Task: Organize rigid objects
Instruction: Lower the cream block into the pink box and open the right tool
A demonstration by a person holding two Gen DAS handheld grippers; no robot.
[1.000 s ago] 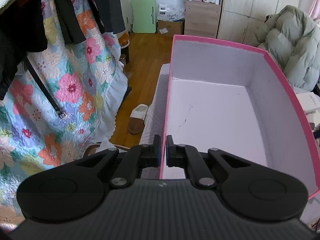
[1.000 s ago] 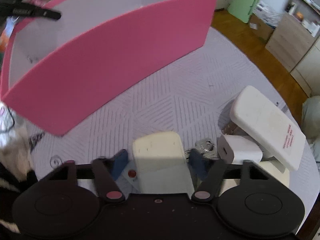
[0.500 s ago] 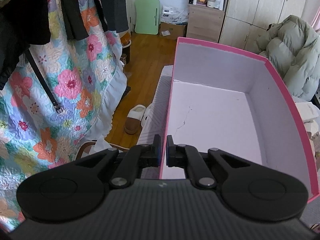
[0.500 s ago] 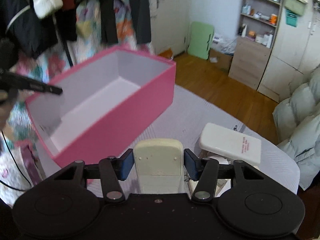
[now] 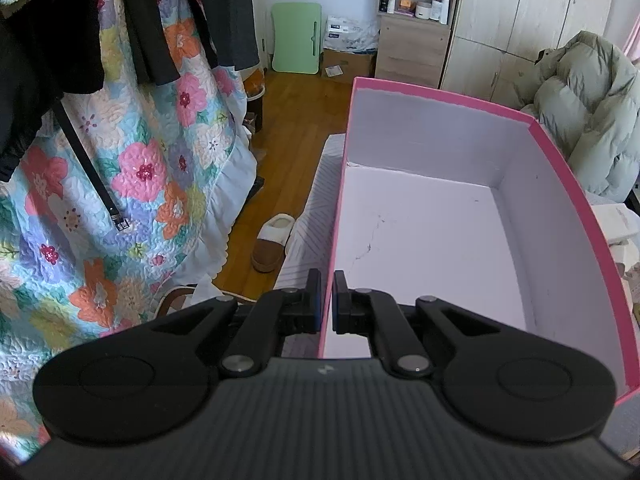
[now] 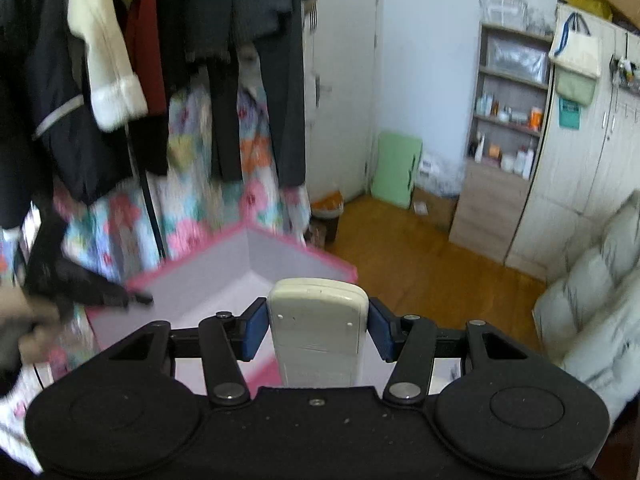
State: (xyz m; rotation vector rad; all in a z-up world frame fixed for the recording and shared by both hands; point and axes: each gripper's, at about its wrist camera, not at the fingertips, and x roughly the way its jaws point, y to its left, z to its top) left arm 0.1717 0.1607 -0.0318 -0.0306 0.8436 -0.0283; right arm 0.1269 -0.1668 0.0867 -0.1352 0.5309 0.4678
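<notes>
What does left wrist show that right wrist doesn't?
Left wrist only: the left gripper shut on the near wall of the pink box, the box's bare floor, a slipper on the wood floor.
Right wrist only: the right gripper shut on a cream remote, held above the box.
Both: the pink box, green folding board, floral quilt.

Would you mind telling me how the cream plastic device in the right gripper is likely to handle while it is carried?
The cream plastic device looks like a rigid moulded shell, so it probably will not flex between the right gripper pads. Its smooth, rounded sides might slip if the grip loosens. It is flat rather than round, so once set in the pink box it should lie still.
</notes>
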